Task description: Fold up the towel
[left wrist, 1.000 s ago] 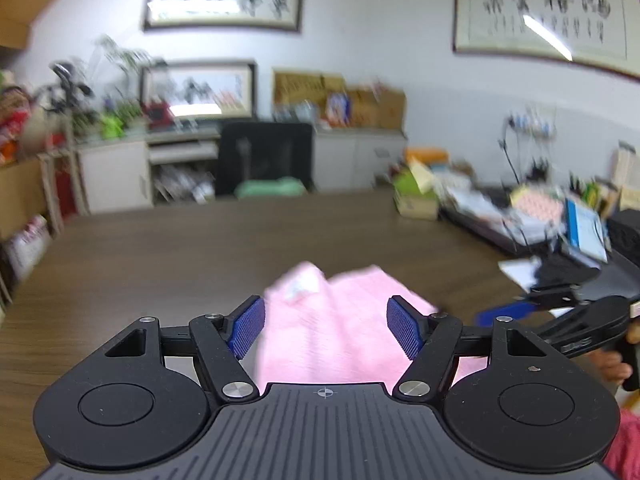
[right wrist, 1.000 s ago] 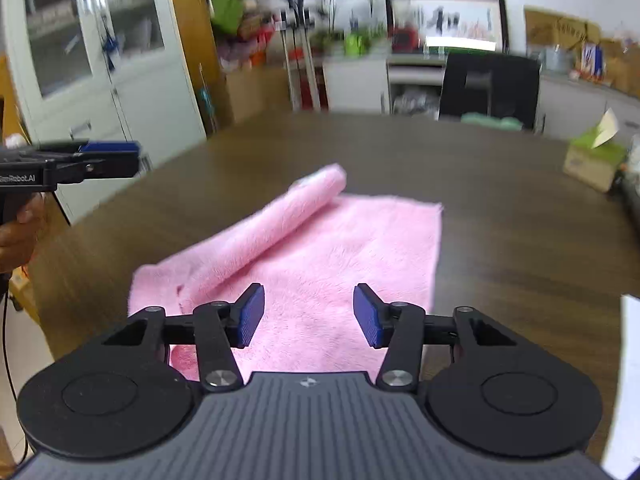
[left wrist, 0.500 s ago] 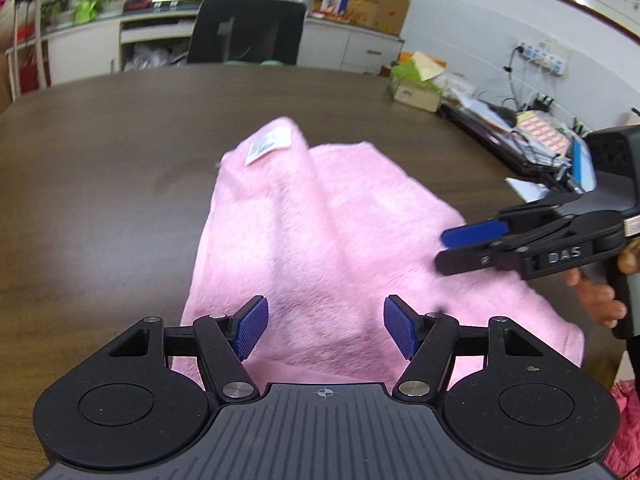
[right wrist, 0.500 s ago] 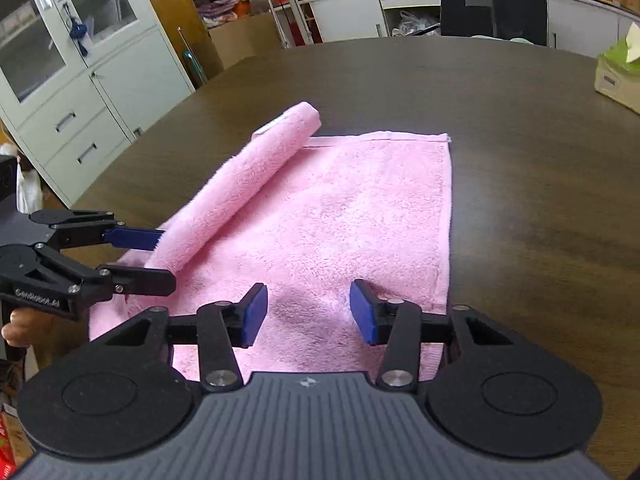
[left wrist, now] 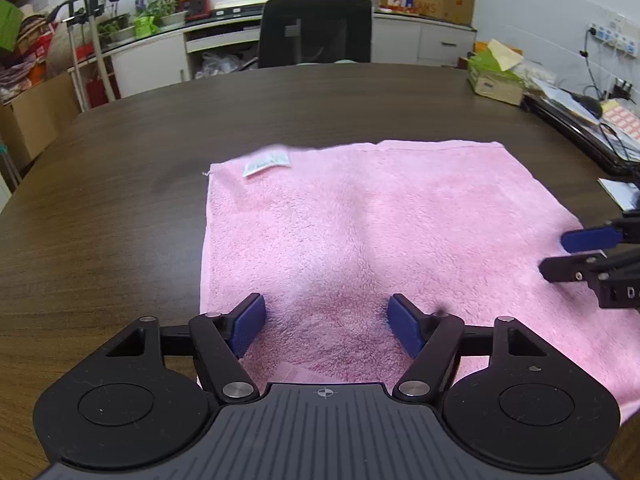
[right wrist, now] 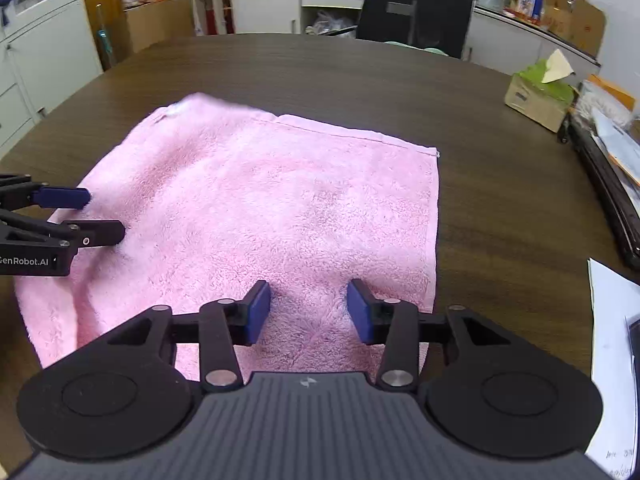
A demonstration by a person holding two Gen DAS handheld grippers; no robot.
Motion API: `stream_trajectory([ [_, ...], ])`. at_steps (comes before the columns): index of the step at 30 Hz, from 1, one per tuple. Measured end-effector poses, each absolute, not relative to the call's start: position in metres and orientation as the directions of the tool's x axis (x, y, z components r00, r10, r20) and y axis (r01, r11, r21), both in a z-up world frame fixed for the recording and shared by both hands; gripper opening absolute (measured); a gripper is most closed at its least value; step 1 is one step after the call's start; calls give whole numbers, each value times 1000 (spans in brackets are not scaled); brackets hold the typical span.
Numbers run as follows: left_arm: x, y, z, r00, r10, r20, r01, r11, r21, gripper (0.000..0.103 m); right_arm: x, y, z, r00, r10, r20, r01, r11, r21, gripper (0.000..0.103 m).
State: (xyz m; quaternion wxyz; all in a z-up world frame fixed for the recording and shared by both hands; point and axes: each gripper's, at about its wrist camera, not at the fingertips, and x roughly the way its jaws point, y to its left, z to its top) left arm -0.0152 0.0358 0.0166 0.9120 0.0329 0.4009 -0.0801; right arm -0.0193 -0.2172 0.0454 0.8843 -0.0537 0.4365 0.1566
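Pink terry under both tongs: the left tongs (left wrist: 324, 322) and right tongs (right wrist: 308, 308) hover apart, gripping nothing. The towel (left wrist: 360, 232) lies flat on the dark surface (left wrist: 120, 200). Soft, light and limp; pinch the near corners, since the far hem (right wrist: 352, 132) would likely sag.

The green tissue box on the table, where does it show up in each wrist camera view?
Left wrist: the green tissue box sits upper right, on the table's far edge.
Right wrist: the green tissue box is at the right, mid-height, beyond the pink towel.
Shared landmark: the black office chair behind the table's far side.
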Motion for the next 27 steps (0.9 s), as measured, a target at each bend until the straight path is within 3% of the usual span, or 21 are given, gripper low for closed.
stream_trajectory([
  [11, 63, 48, 16, 691, -58, -721, 87, 996, 3, 75, 40, -210, 46, 584, 168, -794, -212, 976, 50, 61],
  [15, 80, 50, 21, 689, -58, -723, 56, 998, -27, 65, 60, -202, 43, 608, 129, -784, -161, 986, 38, 71],
  [17, 77, 62, 29, 706, -91, -702, 39, 995, -90, 65, 61, -201, 43, 612, 144, -777, -172, 984, 47, 77],
  [21, 54, 89, 45, 764, -98, -637, 20, 992, -128, 70, 41, -197, 46, 632, 216, -744, -247, 966, 70, 77],
  [24, 38, 108, 50, 777, -99, -621, 1, 988, -155, 73, 28, -179, 45, 664, 181, -726, -298, 954, -34, 77],
  [27, 18, 122, 50, 783, -102, -613, -3, 986, -168, 75, 4, -149, 40, 732, 98, -674, -352, 901, -252, 77],
])
